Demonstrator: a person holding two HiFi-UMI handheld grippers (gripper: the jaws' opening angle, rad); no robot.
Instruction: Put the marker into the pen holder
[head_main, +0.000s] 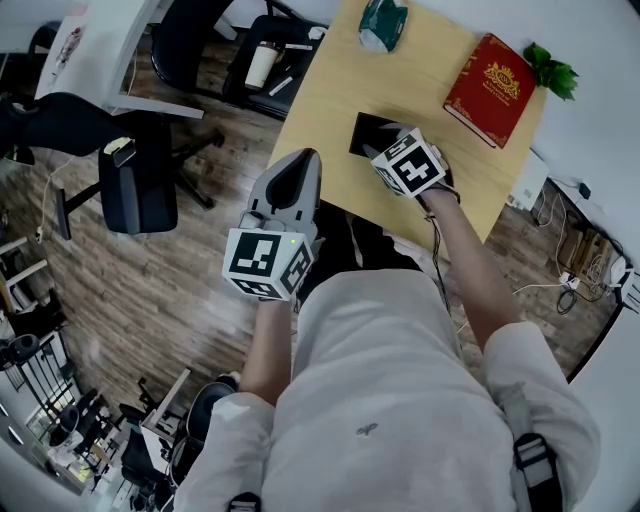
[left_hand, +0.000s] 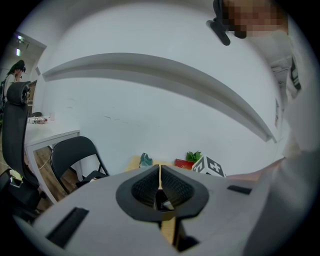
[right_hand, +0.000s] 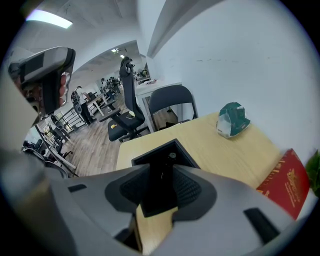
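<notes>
A square black pen holder (head_main: 370, 134) stands on the wooden table (head_main: 330, 120) near its front edge. In the right gripper view I look down into the pen holder (right_hand: 150, 156), where the top end of a dark marker (right_hand: 171, 156) stands free against the far inner wall. My right gripper (right_hand: 160, 174) hangs just above the holder's opening, jaws apart and nothing between the pads. In the head view the right gripper (head_main: 390, 150) sits over the holder under its marker cube. My left gripper (head_main: 298, 168) is held off the table's left edge, and the left gripper (left_hand: 160, 176) is shut and empty.
A red book (head_main: 490, 88) lies at the table's far right with a green plant (head_main: 550, 70) behind it. A teal packet (head_main: 383, 22) sits at the far edge. Black office chairs (head_main: 140, 180) stand on the wooden floor to the left.
</notes>
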